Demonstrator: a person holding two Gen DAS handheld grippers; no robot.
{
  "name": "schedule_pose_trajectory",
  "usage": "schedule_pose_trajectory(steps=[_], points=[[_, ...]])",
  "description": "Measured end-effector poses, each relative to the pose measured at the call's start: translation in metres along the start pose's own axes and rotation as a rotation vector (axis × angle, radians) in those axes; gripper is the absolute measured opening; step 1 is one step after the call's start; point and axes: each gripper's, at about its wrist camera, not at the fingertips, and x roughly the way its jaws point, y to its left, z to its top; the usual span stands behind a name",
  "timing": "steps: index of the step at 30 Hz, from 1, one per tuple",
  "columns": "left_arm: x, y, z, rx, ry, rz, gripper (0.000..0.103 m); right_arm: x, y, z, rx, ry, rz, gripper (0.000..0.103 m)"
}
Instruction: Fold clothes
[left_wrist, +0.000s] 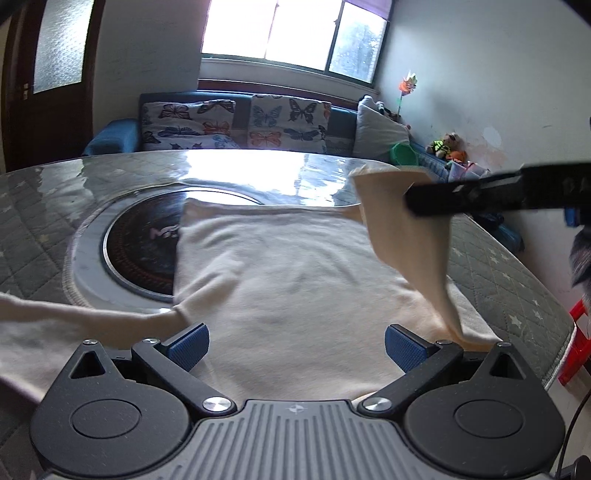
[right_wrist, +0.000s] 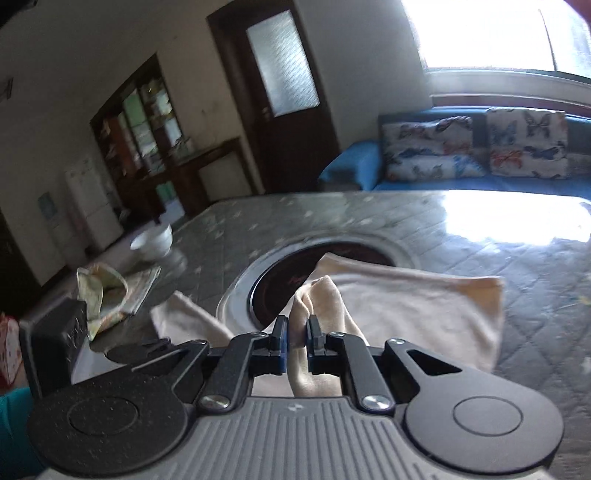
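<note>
Cream cloth, a soft shirt (left_wrist: 295, 280), lies spread over our quilted table (left_wrist: 33, 229), its far edge overlapping the round cooktop (left_wrist: 144, 240) set into the middle. Our right gripper (right_wrist: 295, 343) has its jaws closed on a bunched piece of that shirt, most likely a sleeve, and holds it lifted above the body of the garment; from the left wrist view the raised piece hangs as a slack flap from the black gripper. Our left gripper (left_wrist: 295, 347) hovers low over the near hem with its jaws wide apart and nothing between the blue pads (left_wrist: 188, 345). We judge we are partway through folding the right sleeve across. The main risk is that the pinch is small and the fabric bunched, so a quick swing could let it slip out and drop crooked. Nothing pins the body down either, so pulling might drag the whole shirt across the glossy cooktop and wrinkle it. A small white bowl (right_wrist: 153, 242) and a patterned cloth (right_wrist: 110, 295) sit well off to the left, out of our way.
</note>
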Motion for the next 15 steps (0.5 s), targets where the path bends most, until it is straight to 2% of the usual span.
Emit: schedule_pose_trajectory(steps=[9,12,14,15], points=[[-0.01,0.02,-0.011,-0.053,-0.007,0.017,0.103,0.054,0.022,-0.017,-0.013,0.121,0.05,0.011],[-0.012,0.024,-0.013,-0.064,-0.01,0.021,0.103,0.063,0.024,-0.021,-0.008,0.138,0.062,0.019],[-0.013,0.026,-0.014,-0.07,-0.009,0.025,0.103,0.064,0.024,-0.023,-0.011,0.139,0.06,0.021],[-0.013,0.027,-0.015,-0.072,-0.009,0.025,0.103,0.064,0.025,-0.023,-0.018,0.139,0.058,0.027]])
